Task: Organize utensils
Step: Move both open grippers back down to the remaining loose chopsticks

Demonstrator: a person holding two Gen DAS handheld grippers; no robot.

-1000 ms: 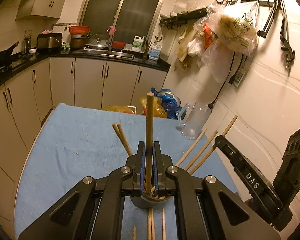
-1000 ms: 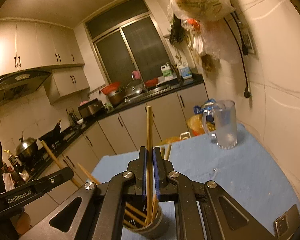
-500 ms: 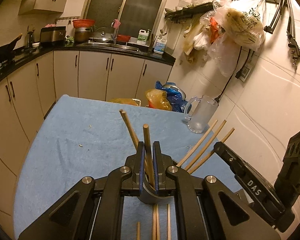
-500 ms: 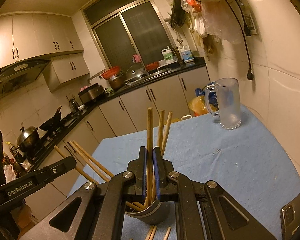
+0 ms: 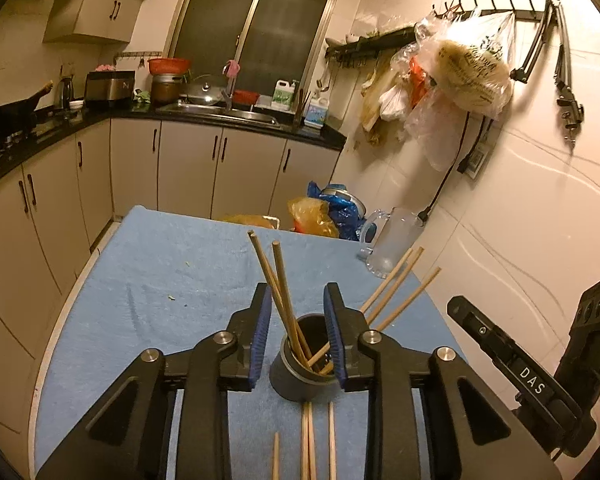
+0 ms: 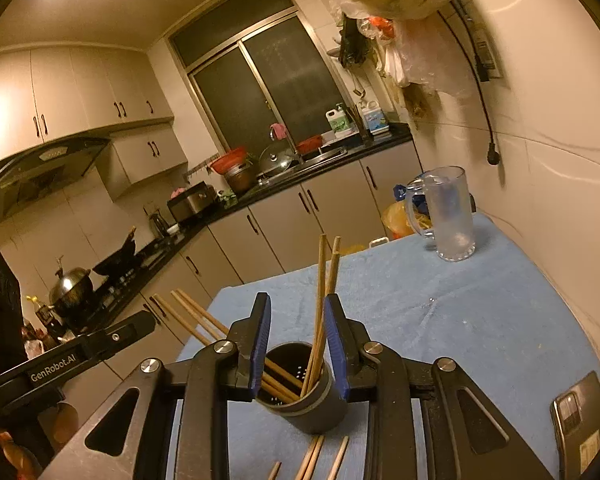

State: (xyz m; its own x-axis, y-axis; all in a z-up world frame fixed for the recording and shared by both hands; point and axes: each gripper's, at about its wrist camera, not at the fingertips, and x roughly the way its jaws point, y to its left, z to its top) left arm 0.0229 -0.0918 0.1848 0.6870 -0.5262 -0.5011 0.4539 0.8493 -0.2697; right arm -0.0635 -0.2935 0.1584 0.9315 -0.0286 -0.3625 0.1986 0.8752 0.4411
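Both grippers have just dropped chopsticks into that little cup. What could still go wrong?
The grey cup is small and the chopsticks in it lean far out, so it might tip. The left gripper and right gripper, jaws opening, straddle those sticks and could snag them on withdrawal. More chopsticks on the cloth remain.

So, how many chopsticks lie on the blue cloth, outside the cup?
4 chopsticks: one left, a close pair in the middle, one right, all before the dark cup. More may be hidden.

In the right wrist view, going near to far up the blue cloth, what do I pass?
Loose chopsticks → dark holder with chopsticks standing in it, between the opening jaws of the right gripper → glass mug at the far edge.
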